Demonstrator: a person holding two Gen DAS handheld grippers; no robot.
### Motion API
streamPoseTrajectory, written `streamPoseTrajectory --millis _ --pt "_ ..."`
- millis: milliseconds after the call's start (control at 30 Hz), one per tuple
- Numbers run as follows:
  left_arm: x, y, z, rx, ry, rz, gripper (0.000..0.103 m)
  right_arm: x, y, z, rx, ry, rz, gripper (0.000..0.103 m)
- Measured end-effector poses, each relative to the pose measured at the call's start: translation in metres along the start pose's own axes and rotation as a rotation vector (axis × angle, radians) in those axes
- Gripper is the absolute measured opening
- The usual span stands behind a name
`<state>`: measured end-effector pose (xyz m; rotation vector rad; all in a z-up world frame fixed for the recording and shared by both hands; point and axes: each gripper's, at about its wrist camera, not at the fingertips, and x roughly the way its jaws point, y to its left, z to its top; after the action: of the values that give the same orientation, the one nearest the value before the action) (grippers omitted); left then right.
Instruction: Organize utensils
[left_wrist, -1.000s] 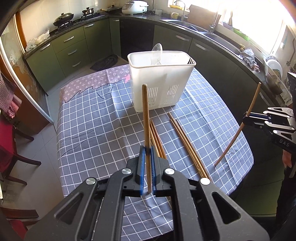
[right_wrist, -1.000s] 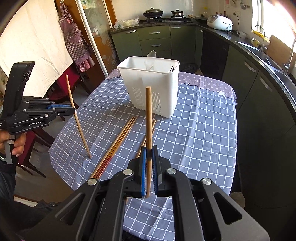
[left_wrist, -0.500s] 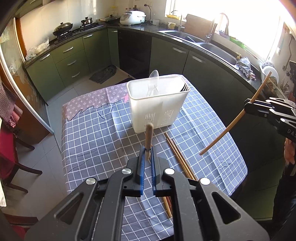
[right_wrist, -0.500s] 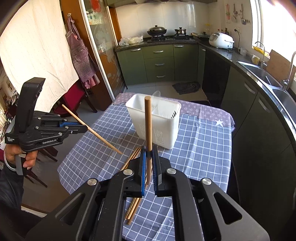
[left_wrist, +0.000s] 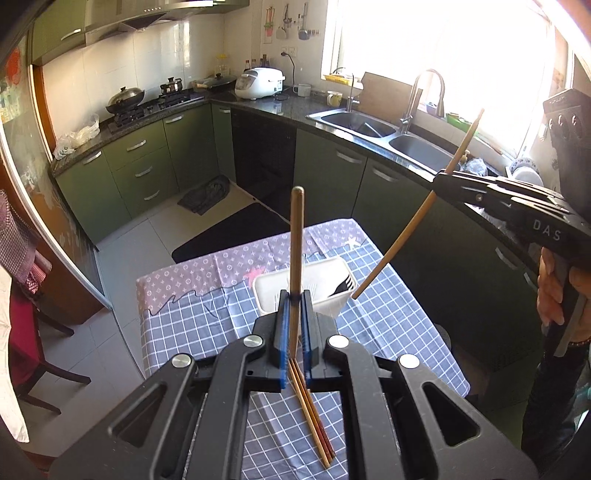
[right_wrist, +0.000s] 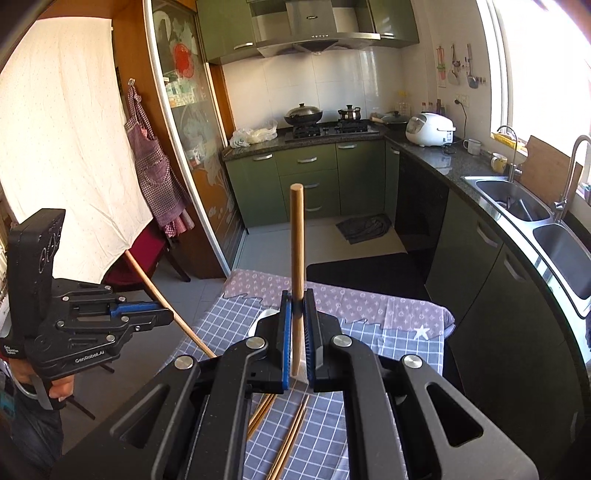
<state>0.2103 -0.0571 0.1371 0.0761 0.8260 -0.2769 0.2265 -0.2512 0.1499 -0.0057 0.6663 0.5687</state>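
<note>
Above the grey checked tablecloth (left_wrist: 388, 332), each claw held one slender brown wooden chopstick clear of the white slotted plastic utensil caddy (left_wrist: 334, 280).

Left gripper (left_wrist: 293, 332) was closed on its upright chopstick (left_wrist: 296, 236) near the lower end; right gripper (right_wrist: 297, 332) likewise pinched its chopstick (right_wrist: 296, 258), seen slanting toward the caddy in the left view. Loose chopsticks (left_wrist: 314, 417) lay flat on the cloth. Judged light, stiff and smooth, such sticks would likely pivot or slip in the blue pads (left_wrist: 283, 332); a firm hold near mid-length, tip lowered into a compartment, seemed advisable.
</note>
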Motion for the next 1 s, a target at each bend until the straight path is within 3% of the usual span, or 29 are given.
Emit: streamPoseTrajectory --millis 233,567,1000 --pt "0.018 0.003 0.033 -0.018 -0.047 0.007 0.006 0.043 -0.003 0.021 0.002 0.023 -0.056 0.007" --pt "0.091 0.018 0.031 -0.054 0.019 0.033 0.006 0.126 -0.01 -0.023 -0.01 0.174 -0.056 0.007" --pt "0.099 0.02 0.015 -0.053 0.024 0.018 0.003 0.148 -0.01 -0.056 -0.016 0.23 -0.056 0.007"
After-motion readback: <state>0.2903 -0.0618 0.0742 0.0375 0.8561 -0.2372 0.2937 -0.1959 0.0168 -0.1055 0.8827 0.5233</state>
